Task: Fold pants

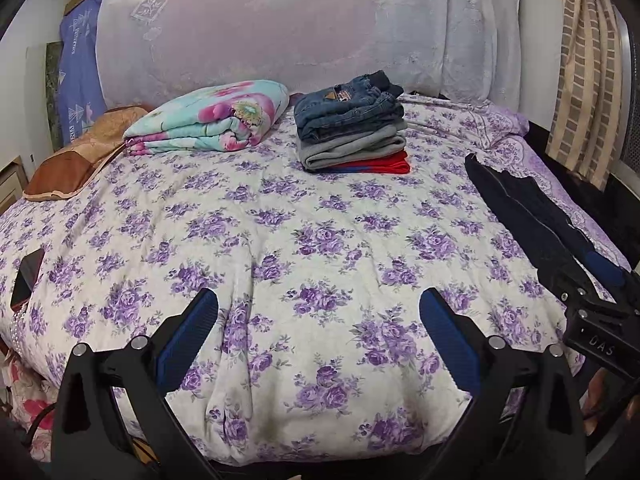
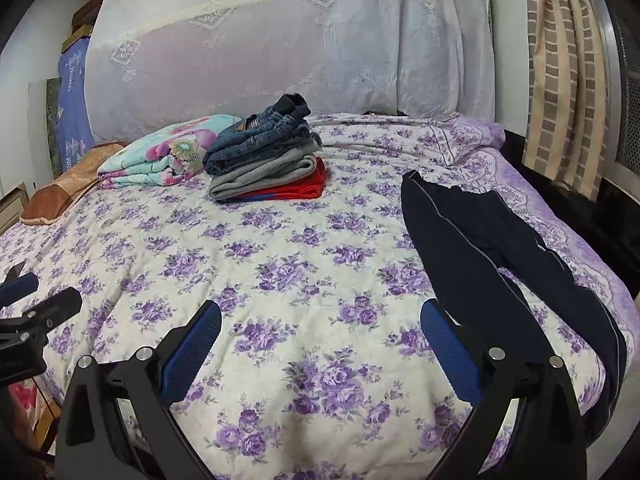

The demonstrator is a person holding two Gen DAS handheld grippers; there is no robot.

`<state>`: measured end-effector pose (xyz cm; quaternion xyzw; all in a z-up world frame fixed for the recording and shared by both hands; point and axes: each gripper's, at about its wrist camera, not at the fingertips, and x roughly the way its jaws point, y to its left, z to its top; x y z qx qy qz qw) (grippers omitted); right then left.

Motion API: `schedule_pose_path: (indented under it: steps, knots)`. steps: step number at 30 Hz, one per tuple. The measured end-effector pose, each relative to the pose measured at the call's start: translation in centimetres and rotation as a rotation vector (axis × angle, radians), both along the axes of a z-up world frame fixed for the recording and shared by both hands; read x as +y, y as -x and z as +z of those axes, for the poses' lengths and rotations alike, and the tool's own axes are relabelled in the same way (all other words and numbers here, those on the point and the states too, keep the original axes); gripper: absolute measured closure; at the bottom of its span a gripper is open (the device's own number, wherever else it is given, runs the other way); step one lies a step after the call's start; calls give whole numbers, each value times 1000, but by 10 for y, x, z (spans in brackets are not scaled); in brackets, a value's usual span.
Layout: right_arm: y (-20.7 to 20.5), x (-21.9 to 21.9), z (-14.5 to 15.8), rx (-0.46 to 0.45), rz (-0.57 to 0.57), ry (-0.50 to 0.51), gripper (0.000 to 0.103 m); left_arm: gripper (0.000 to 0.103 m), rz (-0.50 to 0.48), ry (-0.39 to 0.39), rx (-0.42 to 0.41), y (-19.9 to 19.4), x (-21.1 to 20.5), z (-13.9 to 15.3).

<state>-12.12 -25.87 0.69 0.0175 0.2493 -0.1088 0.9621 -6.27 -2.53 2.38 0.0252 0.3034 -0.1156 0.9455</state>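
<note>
Pants [image 2: 504,252], dark navy with a thin pale stripe down the side seam, lie spread out lengthwise on the right part of the bed; in our right wrist view the waistband is at the far end and the legs run toward us, one of them slipping over the near right edge of the bed. In our left wrist view the same pants [image 1: 528,208] show as a dark strip at the far right.

We hold our left gripper [image 1: 318,312] over the near middle of the flowered bedspread [image 1: 280,240]; its two blue-padded fingers stand wide apart with nothing between them. Our right gripper [image 2: 320,322] is likewise spread wide and empty, above the bedspread [image 2: 280,260], its right finger just beside the nearer trouser leg; whether it touches the cloth we cannot tell. Each gripper also peeks into the other's view: the right one [image 1: 600,296] at the right edge, the left one [image 2: 28,300] at the left edge.

Farther back near the middle of the bed sits a stack of folded clothes [image 1: 352,124]: jeans on top, grey cloth beneath, red at the bottom. To its left lies a folded floral blanket [image 1: 208,120], and left of that a brown pillow [image 1: 80,156]. A phone [image 1: 26,276] lies at the left edge of the bed. Behind the bed stands a headboard draped with pale lace cloth [image 1: 260,32], and a striped curtain [image 1: 580,64] hangs at the right.
</note>
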Motion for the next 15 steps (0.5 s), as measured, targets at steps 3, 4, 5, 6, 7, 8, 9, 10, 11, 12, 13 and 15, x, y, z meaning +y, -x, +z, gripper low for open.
schedule_pose_path:
  steps: [3,4,5,6,7,8,9,10,11,12,13,15]
  knots:
    - [-1,1,-3,9,2,2,3,5,3,0,7,-3,1,-2]
    - [-2,1,-3,10,2,3,3,5,5,-6,8,-4,0,-4]
    - [-2,2,-3,10,2,3,3,5,4,-11,11,-5,-1,-5]
    - [-2,2,-3,11,2,3,3,5,1,-12,15,-5,-2,-6]
    - [-2,2,-3,11,2,2,3,5,-3,-14,20,-6,-3,-7]
    - [-1,2,-3,11,0,3,3,5,-4,-14,22,-6,-3,-7]
    - [-1,3,-3,11,-1,4,3,5,-5,-15,23,-7,-3,-7]
    - [-1,3,-3,10,-2,6,3,5,-5,-16,23,-7,-4,-7]
    - [-1,3,-2,10,-3,6,3,5,-4,-16,23,-7,-4,-7]
    - [-1,3,-3,8,-8,15,3,5,-5,-18,26,-7,-5,-8]
    - [-1,3,-4,6,-13,22,3,5,-7,-20,28,-8,-6,-9]
    - [-2,2,-6,5,-16,27,3,5,-10,-25,33,-9,-7,-11]
